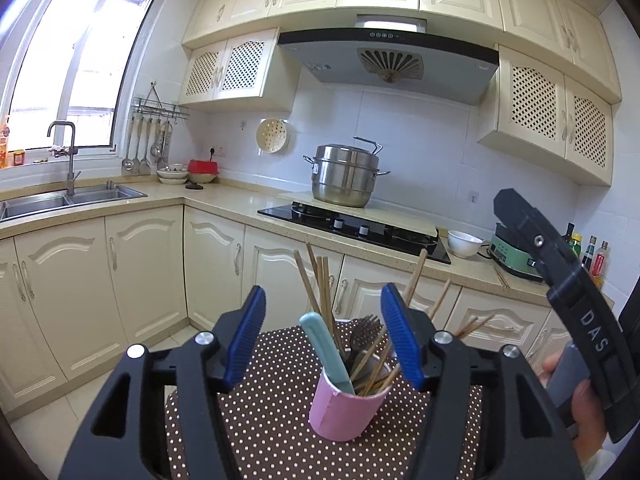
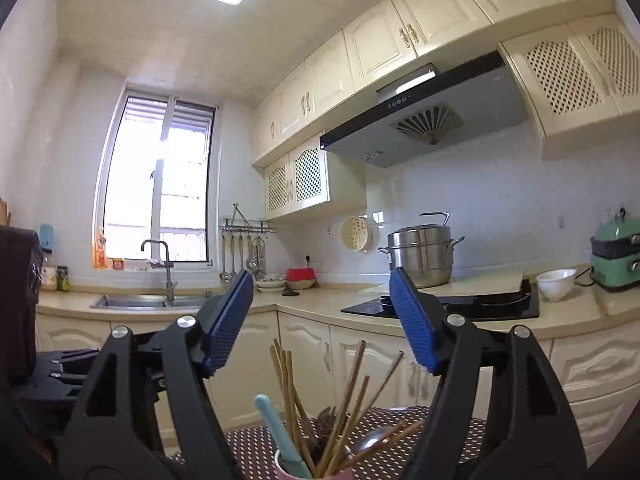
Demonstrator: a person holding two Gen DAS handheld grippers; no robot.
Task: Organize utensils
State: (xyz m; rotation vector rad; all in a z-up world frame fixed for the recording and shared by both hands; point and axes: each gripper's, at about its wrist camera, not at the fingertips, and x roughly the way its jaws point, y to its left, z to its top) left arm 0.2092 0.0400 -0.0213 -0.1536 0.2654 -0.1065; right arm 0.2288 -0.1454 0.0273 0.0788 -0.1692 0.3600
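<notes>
A pink cup [image 1: 346,412] stands on a brown polka-dot tablecloth [image 1: 260,424]. It holds several wooden chopsticks [image 1: 320,288], a teal-handled utensil [image 1: 324,352] and dark metal cutlery [image 1: 362,332]. My left gripper [image 1: 324,334] is open; the cup sits low between and just beyond its blue pads [image 1: 246,336], which do not touch it. At the right, a hand holds my right gripper's black body [image 1: 560,292]. In the right wrist view my right gripper [image 2: 322,320] is open above the cup [image 2: 288,468], with the chopsticks [image 2: 344,400] rising between its fingers, untouched.
Beyond the table runs an L-shaped counter with cream cabinets. On it are a sink [image 1: 68,198], a black hob [image 1: 360,230] with a steel steamer pot [image 1: 344,178], a white bowl [image 1: 464,242], a green appliance [image 1: 516,252] and several bottles [image 1: 592,254].
</notes>
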